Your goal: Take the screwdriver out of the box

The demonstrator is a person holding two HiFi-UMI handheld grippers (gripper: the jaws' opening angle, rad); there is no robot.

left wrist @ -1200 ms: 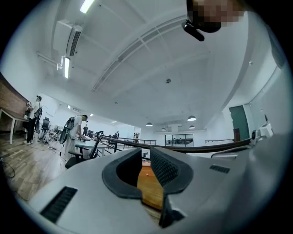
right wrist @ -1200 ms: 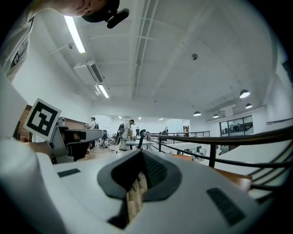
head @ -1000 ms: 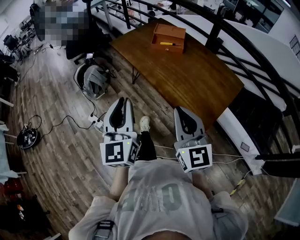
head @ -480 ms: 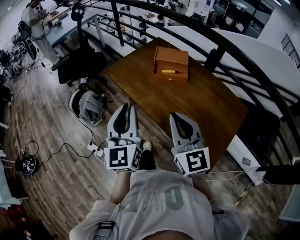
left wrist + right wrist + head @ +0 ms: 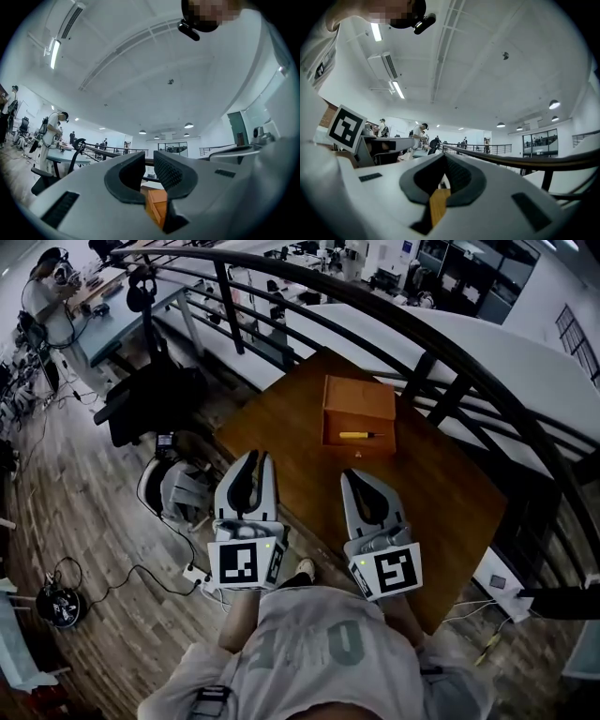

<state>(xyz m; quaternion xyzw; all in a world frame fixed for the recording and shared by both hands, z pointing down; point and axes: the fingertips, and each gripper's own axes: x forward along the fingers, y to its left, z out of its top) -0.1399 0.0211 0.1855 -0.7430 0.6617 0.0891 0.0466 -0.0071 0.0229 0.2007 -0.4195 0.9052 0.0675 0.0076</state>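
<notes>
An open wooden box (image 5: 359,399) stands on the brown wooden table (image 5: 441,493) in the head view, with a yellow-handled screwdriver (image 5: 361,435) lying inside it. Both grippers are held out level, short of the box, and neither holds anything. My left gripper (image 5: 259,456) is over the table's near-left edge, a narrow gap showing between its tips. My right gripper (image 5: 349,474) hangs over the table with its jaws shut. In the left gripper view the left gripper (image 5: 149,159) frames the orange box (image 5: 157,206). In the right gripper view the right gripper (image 5: 444,157) shows only table wood (image 5: 437,206) below it.
A black curved railing (image 5: 487,381) runs behind and to the right of the table. Left of it on the wood floor are a black office chair (image 5: 150,399), a grey backpack (image 5: 183,493) and cables with a power strip (image 5: 197,573). People work at desks at the far left.
The person has walked toward the table. Both grippers came forward with them, and the box and screwdriver now sit closer and lower in the head view.
</notes>
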